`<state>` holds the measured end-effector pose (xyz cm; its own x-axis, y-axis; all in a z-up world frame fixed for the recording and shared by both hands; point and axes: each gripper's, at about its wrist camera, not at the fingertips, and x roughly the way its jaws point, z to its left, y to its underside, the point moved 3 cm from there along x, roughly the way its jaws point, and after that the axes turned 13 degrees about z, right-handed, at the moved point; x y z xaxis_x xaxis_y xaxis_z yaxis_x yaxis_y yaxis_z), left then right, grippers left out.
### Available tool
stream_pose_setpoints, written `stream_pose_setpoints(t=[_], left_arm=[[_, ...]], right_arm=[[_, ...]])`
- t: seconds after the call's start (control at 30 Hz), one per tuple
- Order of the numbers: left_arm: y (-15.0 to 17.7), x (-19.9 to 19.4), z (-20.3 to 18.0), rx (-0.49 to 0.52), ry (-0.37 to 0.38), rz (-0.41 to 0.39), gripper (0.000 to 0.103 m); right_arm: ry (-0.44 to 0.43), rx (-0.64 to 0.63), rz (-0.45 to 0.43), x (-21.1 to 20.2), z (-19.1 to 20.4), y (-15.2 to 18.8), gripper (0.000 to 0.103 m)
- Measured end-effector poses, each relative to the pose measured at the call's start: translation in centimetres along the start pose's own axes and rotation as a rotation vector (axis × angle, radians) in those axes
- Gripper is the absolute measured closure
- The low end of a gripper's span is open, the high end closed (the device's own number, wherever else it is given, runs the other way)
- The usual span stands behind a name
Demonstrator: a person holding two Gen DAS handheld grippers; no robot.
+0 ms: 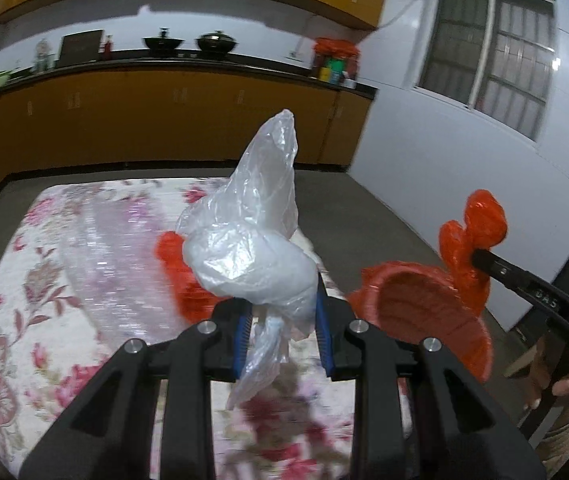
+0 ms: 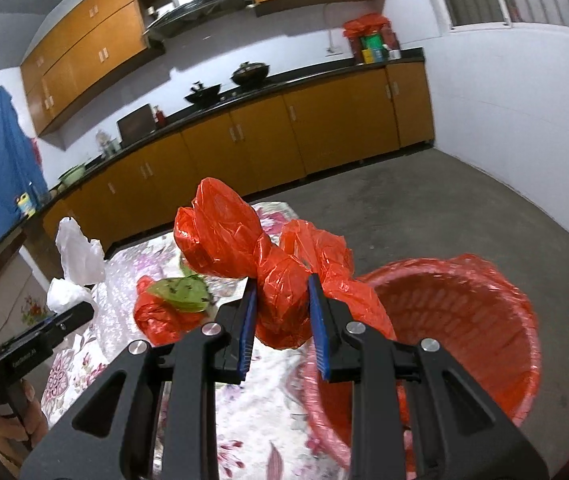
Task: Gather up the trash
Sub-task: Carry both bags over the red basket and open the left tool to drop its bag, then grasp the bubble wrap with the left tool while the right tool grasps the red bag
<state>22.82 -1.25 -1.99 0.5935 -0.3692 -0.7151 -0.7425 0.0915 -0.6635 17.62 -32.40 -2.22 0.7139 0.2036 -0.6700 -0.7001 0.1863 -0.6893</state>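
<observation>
My left gripper (image 1: 282, 320) is shut on a crumpled clear plastic bag (image 1: 252, 236) and holds it above the floral table (image 1: 44, 280). My right gripper (image 2: 282, 320) is shut on a knotted red plastic bag (image 2: 268, 264), held just left of a red basket (image 2: 464, 312) lined with red plastic at the table's right edge. In the left wrist view the red bag (image 1: 472, 236) and right gripper (image 1: 480, 258) sit above the basket (image 1: 424, 312). Another red bag with a green leaf (image 2: 180, 300) lies on the table. The clear bag (image 2: 76, 268) shows at left.
The table has a floral cloth with clear film over it. Orange kitchen cabinets (image 2: 284, 136) with a black counter run behind, holding two woks (image 2: 248, 72). A grey concrete floor (image 2: 464, 208) lies to the right, a white wall and window (image 1: 492, 48) beyond.
</observation>
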Motion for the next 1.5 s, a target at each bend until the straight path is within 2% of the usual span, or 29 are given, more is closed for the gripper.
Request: stream_pose_setpoints(t=[0.47, 0.87, 1.1, 1.17, 1.23, 1.3, 1.5], left_arm=[[-0.5, 3.8, -9.5, 0.136, 0.181, 0.050, 0.075], [-0.4, 7.5, -15.1, 0.213, 0.265, 0.115, 0.074], [-0.1, 9.6, -17.1, 0.237, 0.289, 0.153, 0.070], [0.1, 10.2, -17.4, 0.240, 0.291, 0.165, 0.059], [0.5, 10.8, -17.5, 0.240, 0.285, 0.178, 0.050], [0.9, 11.4, -17.2, 0.235, 0.274, 0.194, 0.048], [1.5, 11.9, -14.5, 0.184, 0.215, 0.210, 0.044]], right_arm=[[0.036, 0.128, -0.065, -3.2, -5.7, 0.0, 0.078], [0.032, 0.201, -0.090, -4.0, -9.0, -0.2, 0.077], [0.031, 0.243, -0.090, -3.9, -10.6, -0.4, 0.076], [0.026, 0.264, -0.090, -3.9, -11.3, -0.3, 0.070], [0.027, 0.281, -0.091, -3.8, -11.7, -0.1, 0.056], [0.032, 0.294, -0.094, -3.9, -12.2, 0.1, 0.051], [0.054, 0.305, -0.089, -4.1, -12.7, 0.7, 0.051]])
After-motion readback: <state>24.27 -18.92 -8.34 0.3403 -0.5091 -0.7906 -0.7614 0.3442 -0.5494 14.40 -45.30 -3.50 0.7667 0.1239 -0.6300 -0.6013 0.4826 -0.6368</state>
